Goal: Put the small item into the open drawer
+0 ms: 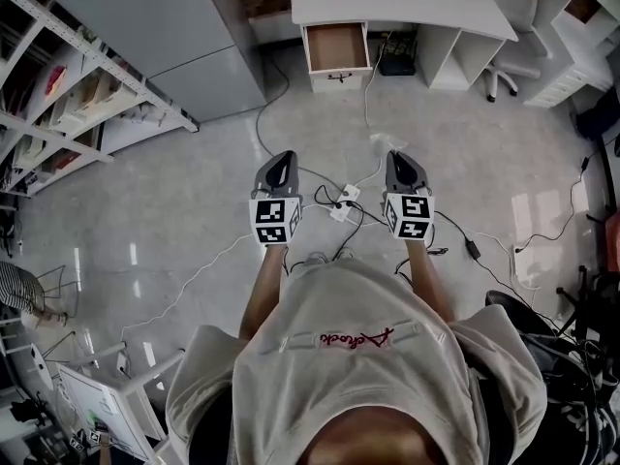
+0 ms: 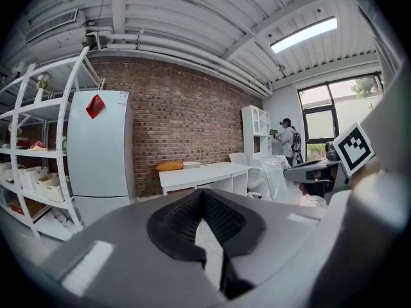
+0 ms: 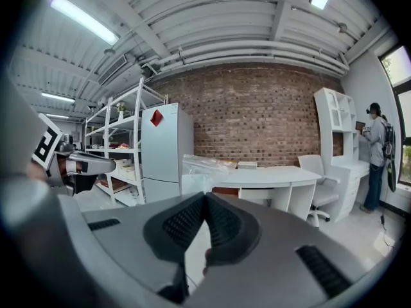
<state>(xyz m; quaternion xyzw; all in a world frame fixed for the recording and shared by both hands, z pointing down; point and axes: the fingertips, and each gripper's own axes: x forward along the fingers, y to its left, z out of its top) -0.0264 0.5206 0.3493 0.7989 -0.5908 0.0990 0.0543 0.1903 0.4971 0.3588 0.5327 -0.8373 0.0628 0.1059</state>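
Clear plastic, a small bag (image 3: 204, 169), sticks out past the tip of my right gripper (image 3: 205, 199), whose jaws are pressed together on it. My left gripper (image 2: 202, 194) is closed too, its pads meeting at the tip with nothing between them. I hold both side by side, a little apart, over the grey floor (image 1: 194, 192). Well ahead, the drawer (image 1: 336, 48) stands pulled open under the left end of the white desk (image 1: 397, 8), its brown inside showing.
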